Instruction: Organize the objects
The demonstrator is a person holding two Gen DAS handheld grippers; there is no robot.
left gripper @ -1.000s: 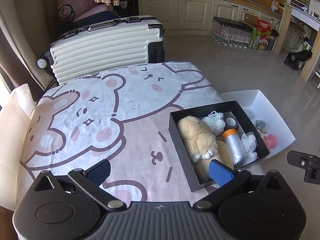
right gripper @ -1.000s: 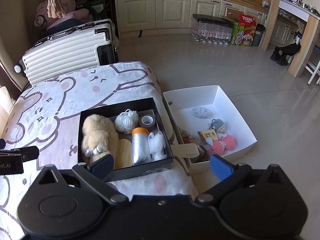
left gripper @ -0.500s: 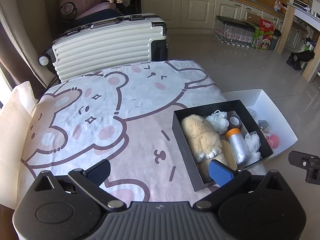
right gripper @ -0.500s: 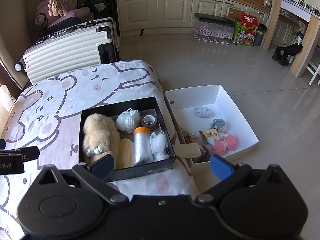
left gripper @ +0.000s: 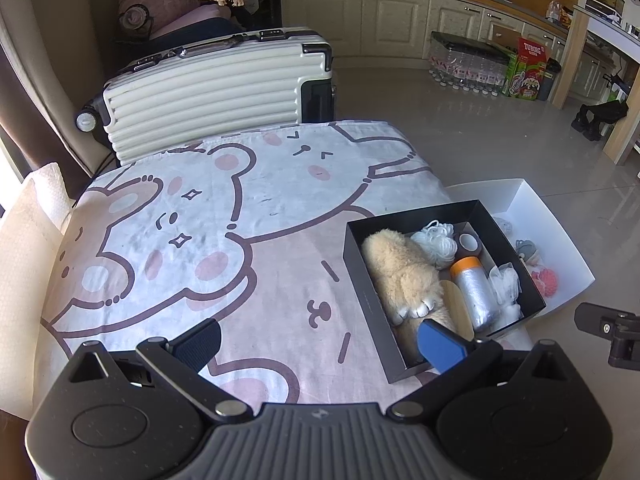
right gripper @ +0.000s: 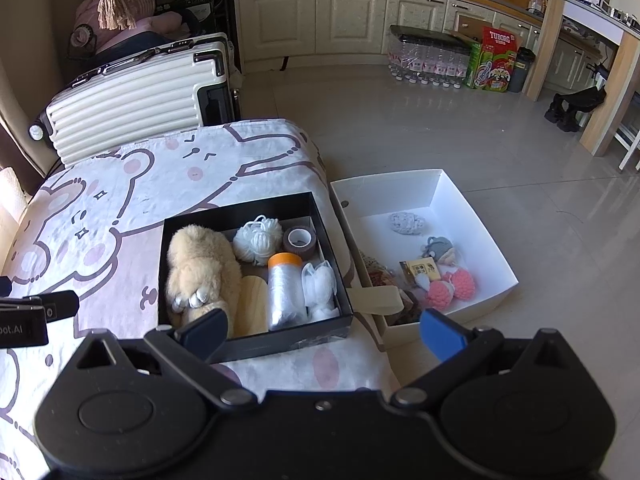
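Now | left claw (left gripper: 320,342) apart, empty | right claw (right gripper: 322,330) apart, empty | black box (right gripper: 256,208) packed

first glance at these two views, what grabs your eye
The black box at the bed's near right corner, packed with a fluffy tan plush toy, white yarn and an orange-capped bottle. Next, the white box on the floor beside the bed, with pink pom-poms. Behind the bear-print blanket stands a ribbed cream suitcase.
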